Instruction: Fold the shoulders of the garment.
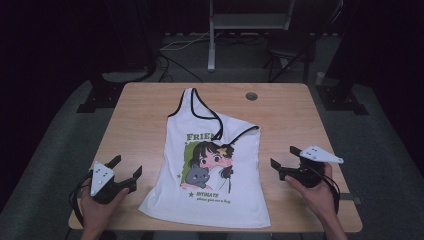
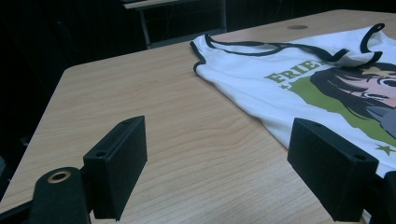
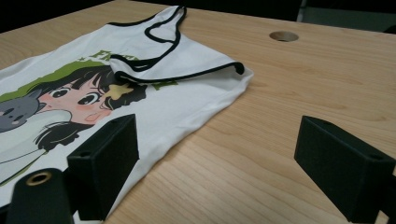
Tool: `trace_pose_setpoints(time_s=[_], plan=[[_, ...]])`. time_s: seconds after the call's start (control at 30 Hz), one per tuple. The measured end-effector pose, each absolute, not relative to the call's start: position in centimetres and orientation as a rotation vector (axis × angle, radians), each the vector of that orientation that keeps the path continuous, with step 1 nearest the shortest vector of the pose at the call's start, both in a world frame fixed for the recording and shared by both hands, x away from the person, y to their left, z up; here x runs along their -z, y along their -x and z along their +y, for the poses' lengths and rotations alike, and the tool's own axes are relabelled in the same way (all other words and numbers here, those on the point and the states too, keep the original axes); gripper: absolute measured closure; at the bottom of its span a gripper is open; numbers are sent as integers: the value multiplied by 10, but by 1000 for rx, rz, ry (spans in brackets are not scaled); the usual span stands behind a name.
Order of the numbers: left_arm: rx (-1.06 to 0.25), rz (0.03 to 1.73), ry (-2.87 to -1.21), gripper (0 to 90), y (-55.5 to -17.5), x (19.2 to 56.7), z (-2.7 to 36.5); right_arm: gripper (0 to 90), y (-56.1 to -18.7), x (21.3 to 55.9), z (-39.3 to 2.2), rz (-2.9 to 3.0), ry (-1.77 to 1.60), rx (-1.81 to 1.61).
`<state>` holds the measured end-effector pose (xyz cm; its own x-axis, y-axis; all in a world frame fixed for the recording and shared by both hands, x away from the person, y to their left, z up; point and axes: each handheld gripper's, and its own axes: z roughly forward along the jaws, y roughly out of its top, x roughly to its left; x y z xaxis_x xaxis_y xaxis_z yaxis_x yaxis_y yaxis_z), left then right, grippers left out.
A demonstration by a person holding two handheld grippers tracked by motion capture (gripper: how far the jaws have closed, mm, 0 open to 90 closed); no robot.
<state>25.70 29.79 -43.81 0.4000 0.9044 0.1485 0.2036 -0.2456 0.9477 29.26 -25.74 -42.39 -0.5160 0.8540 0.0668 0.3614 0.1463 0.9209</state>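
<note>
A white tank top (image 1: 215, 175) with black trim and a cartoon girl-and-cat print lies flat in the middle of the wooden table (image 1: 145, 115). Its right shoulder strap is folded down over the print. My left gripper (image 1: 128, 166) hovers open over bare wood just left of the hem, held by a hand. To the right of the shirt's side edge my right gripper (image 1: 284, 156) is open too. In the left gripper view the open jaws of the left gripper (image 2: 217, 158) frame bare wood with the shirt (image 2: 261, 65) at the right. The right gripper (image 3: 219, 154) frames the shirt's edge (image 3: 187, 60).
A round cable hole (image 1: 251, 96) sits in the table near its far edge, right of the shirt's collar. Beyond the table stand a metal frame's post (image 1: 212, 45) and dark chair legs (image 1: 287, 55), with cables on the grey floor.
</note>
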Motion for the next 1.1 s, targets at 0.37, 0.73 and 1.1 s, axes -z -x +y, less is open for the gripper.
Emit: trace_pose_setpoints(time_s=[0.37,0.73,1.1], plan=[[-924,983,-1700,195,-257,438,298,134,-282,429,-274,1877,-1211,-1362],[-925,986,-1702,195,-257,438,297,134,-272,436,-288,1811,-1253,-1366],[-915,1000,-1682,195,-258,438,299,134,-267,440,-294,1764,-1268,-1383]])
